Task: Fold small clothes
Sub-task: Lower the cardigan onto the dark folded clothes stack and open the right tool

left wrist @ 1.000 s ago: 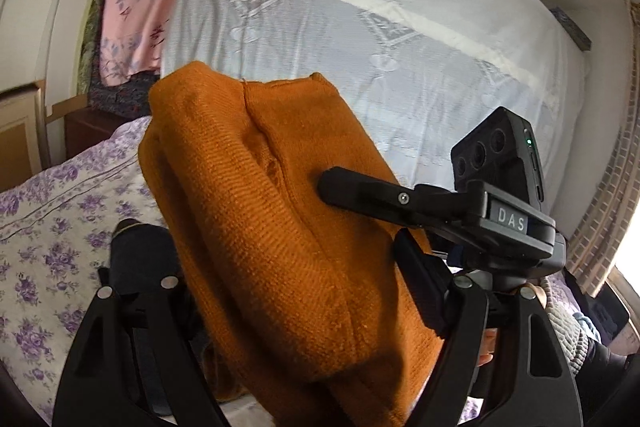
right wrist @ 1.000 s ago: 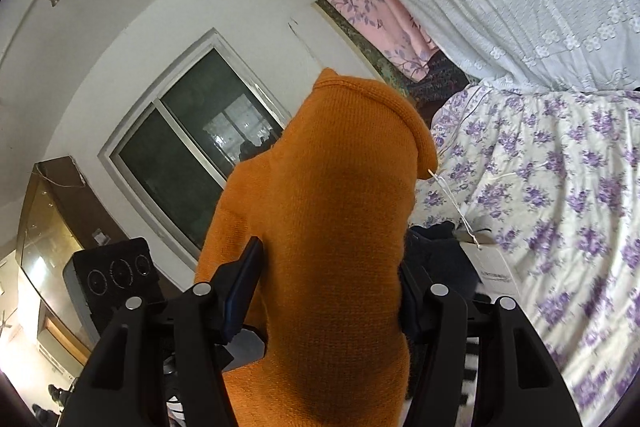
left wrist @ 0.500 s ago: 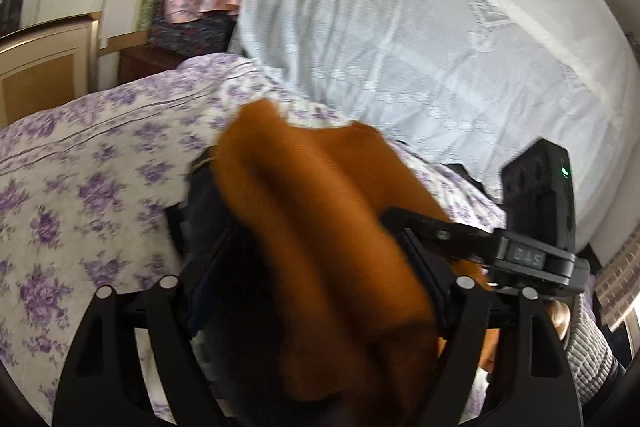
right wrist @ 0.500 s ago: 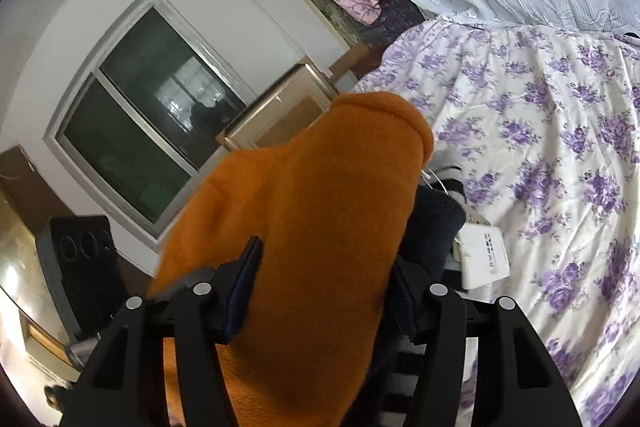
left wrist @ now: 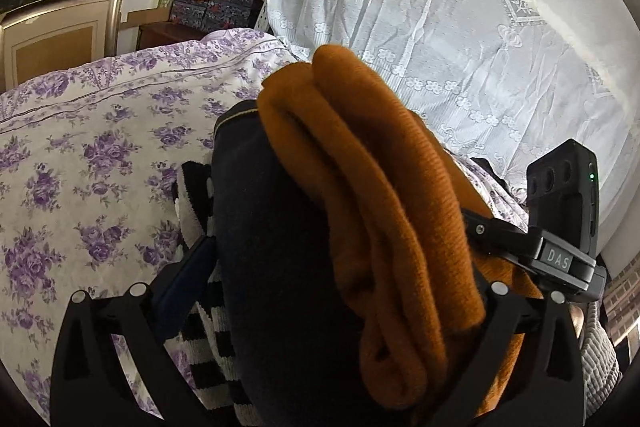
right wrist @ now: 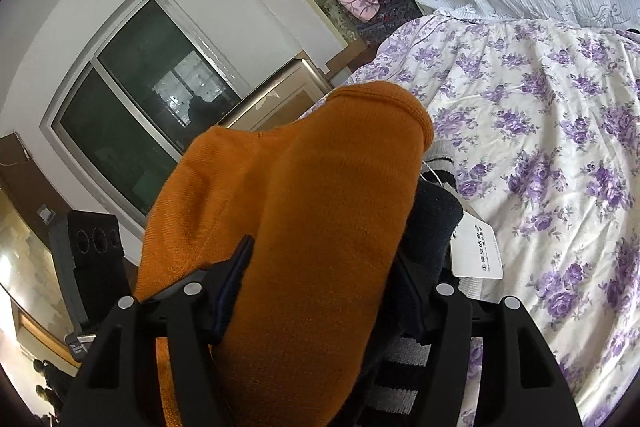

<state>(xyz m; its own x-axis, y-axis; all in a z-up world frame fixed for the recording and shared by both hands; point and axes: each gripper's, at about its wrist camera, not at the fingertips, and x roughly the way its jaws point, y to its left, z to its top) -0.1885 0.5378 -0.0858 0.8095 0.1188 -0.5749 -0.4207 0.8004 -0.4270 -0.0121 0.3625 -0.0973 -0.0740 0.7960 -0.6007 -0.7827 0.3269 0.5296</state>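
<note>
Two grippers meet at one folded orange knit (left wrist: 384, 195), lying on a dark garment (left wrist: 272, 247) and striped knit (left wrist: 200, 331) on the floral bedsheet (left wrist: 80, 155). Left gripper (left wrist: 332, 299) opening wide, knit between its jaws, left pad clear. Right gripper (right wrist: 320, 275) opening slightly, pads pressing the knit.

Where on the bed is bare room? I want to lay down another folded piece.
Free: the floral sheet right of the paper tag, and toward the wooden headboard. Crowded: the dark garment and striped knit under the orange sweater.
</note>
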